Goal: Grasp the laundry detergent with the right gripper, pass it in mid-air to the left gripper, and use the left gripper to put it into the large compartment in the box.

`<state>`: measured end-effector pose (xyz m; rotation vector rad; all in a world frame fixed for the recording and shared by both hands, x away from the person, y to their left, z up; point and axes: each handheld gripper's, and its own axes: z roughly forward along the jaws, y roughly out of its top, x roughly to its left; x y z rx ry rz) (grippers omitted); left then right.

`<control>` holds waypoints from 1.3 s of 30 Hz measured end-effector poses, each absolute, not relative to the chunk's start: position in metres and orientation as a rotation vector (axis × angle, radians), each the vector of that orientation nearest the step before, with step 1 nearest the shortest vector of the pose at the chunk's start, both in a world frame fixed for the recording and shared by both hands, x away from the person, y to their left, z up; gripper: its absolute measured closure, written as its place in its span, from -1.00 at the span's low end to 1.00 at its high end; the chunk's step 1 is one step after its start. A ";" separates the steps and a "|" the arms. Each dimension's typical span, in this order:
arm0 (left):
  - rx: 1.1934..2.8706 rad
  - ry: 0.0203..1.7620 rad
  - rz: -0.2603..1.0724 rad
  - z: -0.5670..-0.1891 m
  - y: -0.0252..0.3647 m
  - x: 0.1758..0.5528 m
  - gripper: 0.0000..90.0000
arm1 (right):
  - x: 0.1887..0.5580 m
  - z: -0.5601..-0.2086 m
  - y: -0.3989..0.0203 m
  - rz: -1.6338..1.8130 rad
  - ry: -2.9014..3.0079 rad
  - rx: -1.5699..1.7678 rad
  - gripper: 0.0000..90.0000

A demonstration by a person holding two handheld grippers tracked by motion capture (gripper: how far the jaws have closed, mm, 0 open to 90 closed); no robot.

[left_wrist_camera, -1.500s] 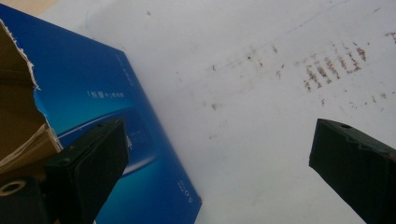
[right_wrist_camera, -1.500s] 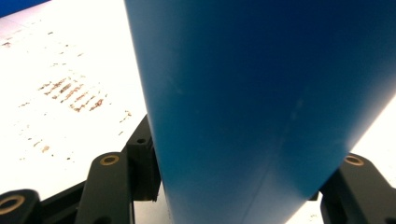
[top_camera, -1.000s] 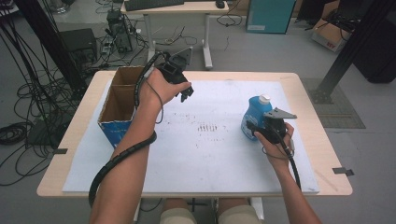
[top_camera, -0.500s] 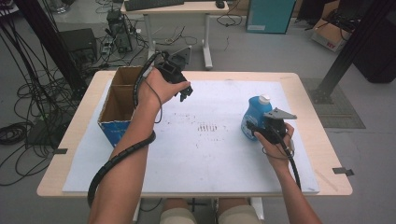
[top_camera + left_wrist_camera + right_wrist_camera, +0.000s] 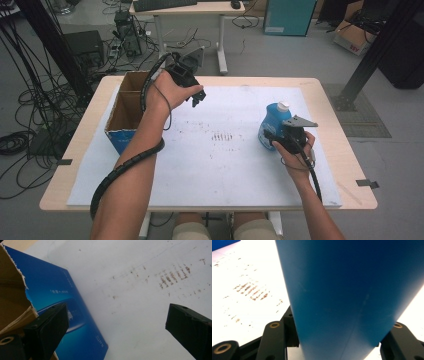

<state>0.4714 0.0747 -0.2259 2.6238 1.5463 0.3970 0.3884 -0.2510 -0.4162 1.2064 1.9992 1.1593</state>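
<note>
A blue bottle (image 5: 272,120) with a white cap (image 5: 283,106) stands on the right of the white sheet (image 5: 210,170). My right gripper (image 5: 274,136) is shut on its lower body from the near side. In the right gripper view the bottle (image 5: 352,290) sits between the two black jaws and hides their tips. My left gripper (image 5: 197,98) hovers over the sheet just right of the open cardboard box (image 5: 114,120). In the left gripper view the left gripper (image 5: 117,315) is open wide with nothing between the jaws, above the box's blue side (image 5: 65,302).
The sheet covers most of a wooden table (image 5: 345,150). Brown smudges (image 5: 222,136) mark its middle. The box stands at the table's left edge. Cables (image 5: 30,140) lie on the floor at the left, and another desk (image 5: 190,7) stands beyond.
</note>
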 end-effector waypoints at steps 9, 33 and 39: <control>2.634 1.517 0.381 -0.222 0.078 0.473 -0.88 | 0.390 -0.415 -0.252 1.169 2.006 1.220 0.01; 2.750 1.212 0.351 -0.180 0.077 0.483 -0.89 | 0.416 -0.342 -0.242 1.243 2.155 1.178 -0.01; 2.801 1.102 0.356 -0.173 0.077 0.489 -0.89 | 0.434 -0.326 -0.226 1.257 2.236 1.122 -0.01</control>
